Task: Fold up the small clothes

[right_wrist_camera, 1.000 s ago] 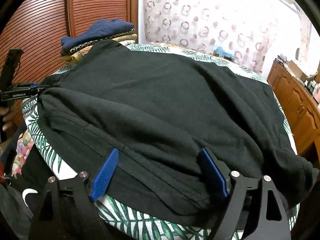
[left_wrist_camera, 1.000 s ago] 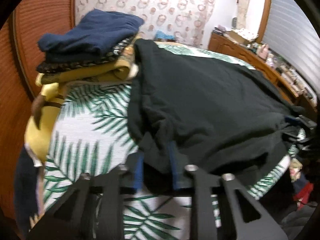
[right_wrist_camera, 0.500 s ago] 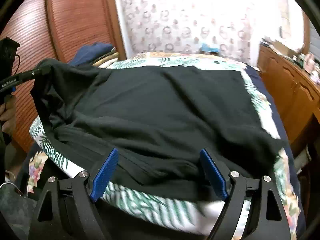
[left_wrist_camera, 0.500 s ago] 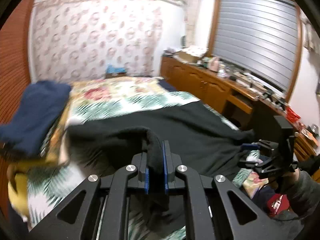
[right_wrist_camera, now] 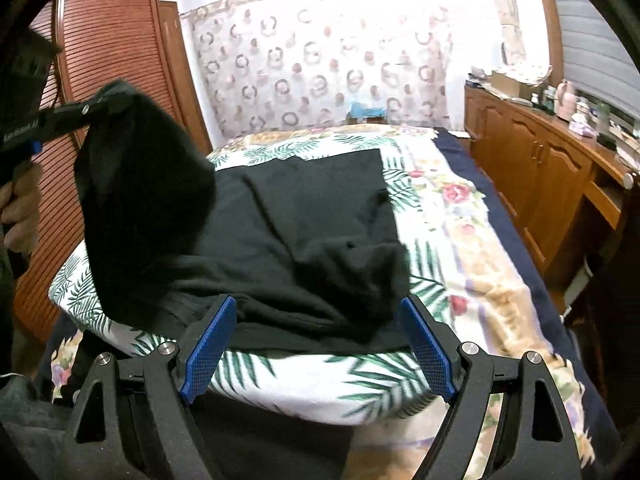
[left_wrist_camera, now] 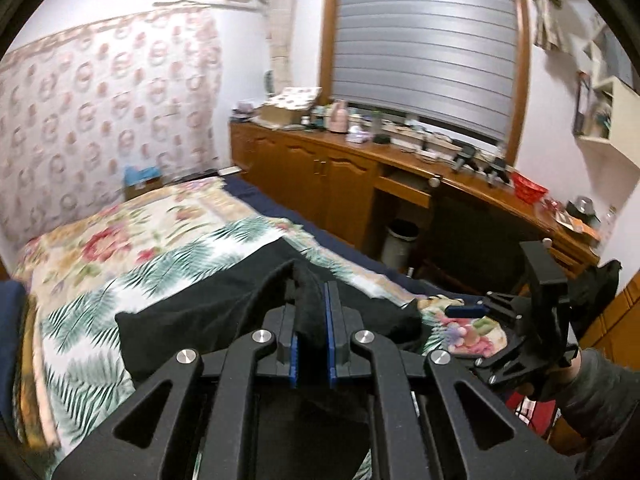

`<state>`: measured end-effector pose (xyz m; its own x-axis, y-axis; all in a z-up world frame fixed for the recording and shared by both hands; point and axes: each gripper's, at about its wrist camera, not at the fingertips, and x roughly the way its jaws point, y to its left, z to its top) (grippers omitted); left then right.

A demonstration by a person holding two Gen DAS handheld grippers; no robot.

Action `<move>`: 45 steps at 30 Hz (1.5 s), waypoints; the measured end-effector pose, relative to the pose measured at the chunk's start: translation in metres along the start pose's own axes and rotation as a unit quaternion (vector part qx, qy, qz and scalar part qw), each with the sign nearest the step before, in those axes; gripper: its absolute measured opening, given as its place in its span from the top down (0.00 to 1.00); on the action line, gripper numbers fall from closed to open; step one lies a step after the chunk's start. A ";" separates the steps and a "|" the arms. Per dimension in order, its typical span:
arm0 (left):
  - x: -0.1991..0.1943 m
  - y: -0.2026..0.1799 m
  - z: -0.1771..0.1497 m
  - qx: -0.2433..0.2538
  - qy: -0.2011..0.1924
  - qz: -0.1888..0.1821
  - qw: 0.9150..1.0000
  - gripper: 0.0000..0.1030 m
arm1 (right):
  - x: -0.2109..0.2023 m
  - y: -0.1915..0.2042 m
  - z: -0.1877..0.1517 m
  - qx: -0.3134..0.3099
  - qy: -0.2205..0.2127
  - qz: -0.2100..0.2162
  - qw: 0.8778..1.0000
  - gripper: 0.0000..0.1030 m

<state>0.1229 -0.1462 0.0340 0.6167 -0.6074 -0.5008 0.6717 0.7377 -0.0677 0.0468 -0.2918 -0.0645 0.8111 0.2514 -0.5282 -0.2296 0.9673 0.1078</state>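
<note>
A black garment (right_wrist_camera: 312, 216) lies on the palm-leaf sheet (right_wrist_camera: 432, 288) on the bed. My left gripper (left_wrist_camera: 311, 316) is shut on a fold of the black garment (left_wrist_camera: 200, 316) and holds that corner lifted high; in the right wrist view it (right_wrist_camera: 100, 106) is at the upper left with the cloth hanging from it. My right gripper (right_wrist_camera: 318, 332) is open and empty, its blue pads (right_wrist_camera: 210, 344) spread at the near edge of the bed just in front of the garment's hem. It also shows in the left wrist view (left_wrist_camera: 472, 311) at the right.
A floral bedspread (left_wrist_camera: 132, 232) covers the far part of the bed. A long wooden cabinet (left_wrist_camera: 360, 184) with clutter on top runs along the right wall under a shuttered window. A slatted wooden wardrobe (right_wrist_camera: 108, 68) stands to the left. A bin (left_wrist_camera: 400, 240) stands beside the bed.
My left gripper has shut on the garment's left corner and lifted it up and across toward the right. My right gripper has stayed open at the near edge.
</note>
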 end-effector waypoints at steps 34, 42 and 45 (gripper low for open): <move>0.000 0.084 -0.088 -0.074 0.082 0.086 0.990 0.27 | 0.011 0.019 0.033 -0.044 -0.005 0.036 0.998 0.18; -0.033 0.110 -0.115 -0.120 0.056 0.125 0.983 0.27 | 0.066 0.052 0.069 -0.080 0.023 0.094 0.992 0.20; -0.044 0.117 -0.120 -0.126 0.045 0.137 0.982 0.27 | 0.084 0.066 0.081 -0.097 0.037 0.111 0.988 0.27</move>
<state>0.1254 0.0016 -0.0552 0.7136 -0.3565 -0.6031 0.3561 0.9259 -0.1260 0.1432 -0.2042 -0.0333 0.6888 0.4475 -0.5704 -0.5030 0.8616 0.0685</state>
